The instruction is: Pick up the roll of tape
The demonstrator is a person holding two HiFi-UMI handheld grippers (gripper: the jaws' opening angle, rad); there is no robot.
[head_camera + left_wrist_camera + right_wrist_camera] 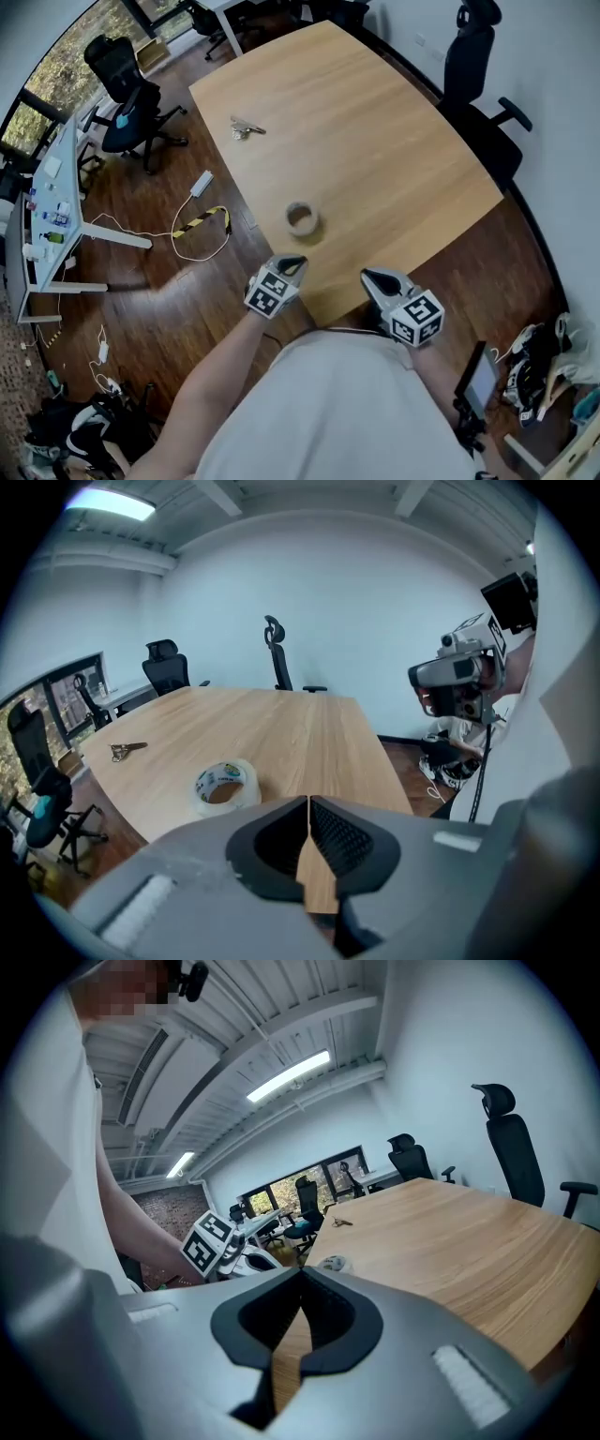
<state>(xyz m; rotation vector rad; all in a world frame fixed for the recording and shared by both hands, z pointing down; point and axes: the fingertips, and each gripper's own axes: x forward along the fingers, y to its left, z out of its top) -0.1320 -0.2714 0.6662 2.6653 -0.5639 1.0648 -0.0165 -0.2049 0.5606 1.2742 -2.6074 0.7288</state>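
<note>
Tape roll (301, 218) flat on table (375, 141), axis vert.

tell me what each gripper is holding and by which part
Nothing is held. The left gripper and right gripper both have their jaws shut and empty; the roll of tape lies free on the table.

Left gripper (308, 803): jaws together, empty, near the roll of tape (225, 786), to its right. Tape flat on table (309, 728). Small metal item (127, 750) well left of tape.
</note>
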